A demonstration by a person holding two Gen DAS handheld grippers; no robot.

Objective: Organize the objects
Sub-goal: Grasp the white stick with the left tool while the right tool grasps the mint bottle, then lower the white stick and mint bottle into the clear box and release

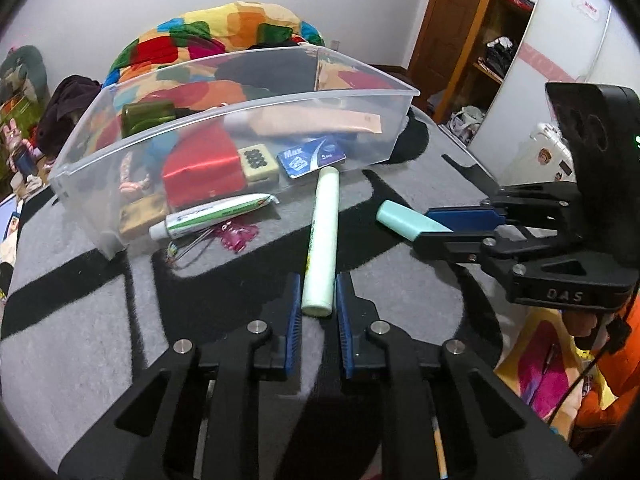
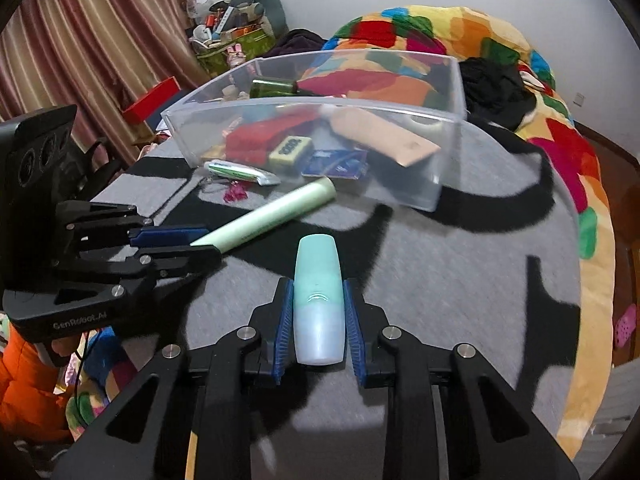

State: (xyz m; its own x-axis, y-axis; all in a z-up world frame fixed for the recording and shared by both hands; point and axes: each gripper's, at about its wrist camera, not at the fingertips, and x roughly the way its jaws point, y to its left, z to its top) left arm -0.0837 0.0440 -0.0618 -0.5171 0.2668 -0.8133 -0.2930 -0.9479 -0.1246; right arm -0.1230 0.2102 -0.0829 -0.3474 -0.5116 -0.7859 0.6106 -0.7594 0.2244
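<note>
My left gripper (image 1: pixel 318 296) is shut on the near end of a long pale green tube (image 1: pixel 322 236), which points toward the clear plastic bin (image 1: pixel 248 108). The tube also shows in the right wrist view (image 2: pixel 276 212), held by the left gripper (image 2: pixel 200 246). My right gripper (image 2: pixel 318 304) is shut on a teal highlighter (image 2: pixel 318 300); in the left wrist view the highlighter (image 1: pixel 408 220) sticks out of the right gripper (image 1: pixel 436 228). The bin holds a red box (image 1: pixel 200 172), a blue packet (image 1: pixel 310 158), a domino tile (image 1: pixel 258 162) and a green bottle (image 2: pixel 276 87).
A toothpaste tube (image 1: pixel 212 216), a pink clip (image 1: pixel 238 236) and a wire piece lie on the grey and black blanket (image 1: pixel 80 320) in front of the bin. A colourful quilt (image 1: pixel 224 28) lies behind the bin. A wardrobe (image 1: pixel 480 40) stands at right.
</note>
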